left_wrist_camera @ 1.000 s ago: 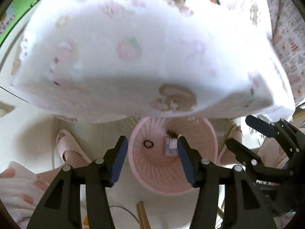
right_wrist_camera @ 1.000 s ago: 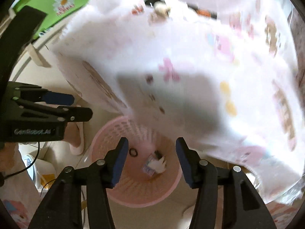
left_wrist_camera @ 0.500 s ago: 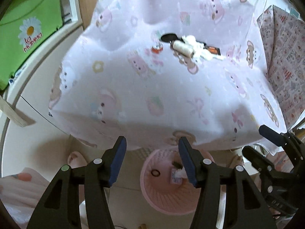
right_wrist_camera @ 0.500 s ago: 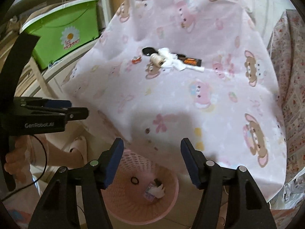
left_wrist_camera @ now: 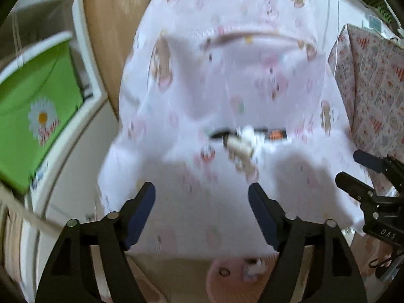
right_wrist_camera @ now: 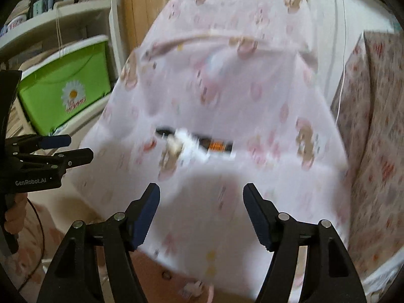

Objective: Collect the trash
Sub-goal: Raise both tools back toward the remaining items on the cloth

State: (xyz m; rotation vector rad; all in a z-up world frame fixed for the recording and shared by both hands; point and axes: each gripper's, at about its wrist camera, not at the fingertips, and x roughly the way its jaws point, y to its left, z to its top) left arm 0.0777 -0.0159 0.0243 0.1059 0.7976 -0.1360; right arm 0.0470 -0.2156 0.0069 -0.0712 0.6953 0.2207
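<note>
A small heap of trash lies on the table's pink cartoon cloth [left_wrist_camera: 227,96]: a cream thread spool [left_wrist_camera: 238,147], crumpled white paper [left_wrist_camera: 248,136] and a black-and-orange wrapper [left_wrist_camera: 274,134]. The same heap shows in the right wrist view, with the spool [right_wrist_camera: 174,146] and wrapper [right_wrist_camera: 217,147]. My left gripper [left_wrist_camera: 202,204] is open and empty, short of the heap. My right gripper [right_wrist_camera: 201,207] is open and empty, also short of it. A pink basket [left_wrist_camera: 234,280] holding a few scraps sits on the floor below the table edge, partly hidden.
A green bin with a daisy print [right_wrist_camera: 68,85] stands on white shelving at the left. A patterned cloth surface [left_wrist_camera: 376,93] is at the right. Each gripper sees the other: the right gripper [left_wrist_camera: 373,189] in the left wrist view, the left gripper [right_wrist_camera: 48,156] in the right wrist view.
Both grippers have risen from above the pink basket to the tabletop and now face the trash heap. Both stay open. The basket has dropped to the bottom edge of both views.
</note>
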